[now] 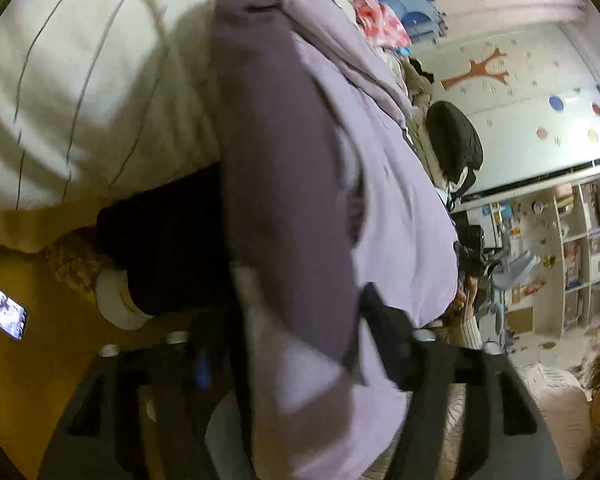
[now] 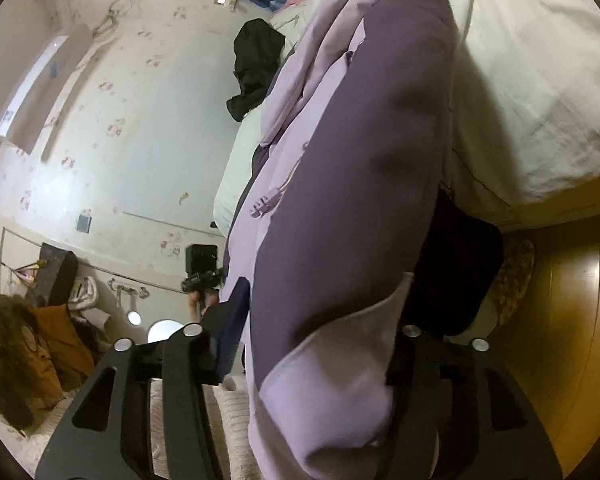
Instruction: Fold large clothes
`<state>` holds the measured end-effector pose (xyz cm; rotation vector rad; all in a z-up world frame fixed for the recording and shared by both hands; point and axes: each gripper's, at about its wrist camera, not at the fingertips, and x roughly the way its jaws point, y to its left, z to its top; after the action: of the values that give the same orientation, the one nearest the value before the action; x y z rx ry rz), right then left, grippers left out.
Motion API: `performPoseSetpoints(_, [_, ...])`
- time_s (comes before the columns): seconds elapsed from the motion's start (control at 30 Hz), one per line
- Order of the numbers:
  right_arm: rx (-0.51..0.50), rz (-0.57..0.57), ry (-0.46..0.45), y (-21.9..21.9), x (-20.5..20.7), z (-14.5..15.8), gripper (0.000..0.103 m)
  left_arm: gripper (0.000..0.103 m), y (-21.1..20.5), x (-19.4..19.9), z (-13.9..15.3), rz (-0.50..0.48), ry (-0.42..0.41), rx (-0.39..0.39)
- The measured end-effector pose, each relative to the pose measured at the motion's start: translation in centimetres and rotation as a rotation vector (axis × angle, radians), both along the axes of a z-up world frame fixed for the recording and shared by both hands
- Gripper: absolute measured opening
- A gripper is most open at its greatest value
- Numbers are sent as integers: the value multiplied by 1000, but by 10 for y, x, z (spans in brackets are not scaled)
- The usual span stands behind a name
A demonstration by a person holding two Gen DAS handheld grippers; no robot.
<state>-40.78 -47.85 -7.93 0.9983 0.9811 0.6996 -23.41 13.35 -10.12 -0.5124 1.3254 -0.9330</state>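
Observation:
A bulky lilac and dark purple jacket [image 1: 300,160] hangs stretched over the cream bed [image 1: 80,80]. My left gripper [image 1: 296,332] is shut on a thick fold of one end, and cloth fills the gap between its fingers. In the right wrist view the same jacket [image 2: 348,180] runs up from my right gripper [image 2: 320,320], which is shut on its pale lilac hem. Each view shows the other gripper far off at the garment's edge, a hand holding it: the right gripper [image 1: 472,248] and the left gripper [image 2: 202,280]. The pads are hidden by fabric.
A black garment [image 2: 256,64] lies on the bed near the wall. A dark trouser leg [image 1: 160,248] and a slipper stand on the wooden floor [image 2: 572,320] beside the bed. A lit phone [image 1: 4,312] lies on the floor. Shelves [image 1: 580,248] line the far wall.

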Motion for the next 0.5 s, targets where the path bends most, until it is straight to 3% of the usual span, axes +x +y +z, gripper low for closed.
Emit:
performPoseSetpoints(0.13, [-24,19,6,6,4,-2,65,74,4,-3,-2,-16,-1,-5])
performPoseSetpoints(0.5, [-33,35,4,16,7,-3,65,78,10,5,2,-8,-2,-3])
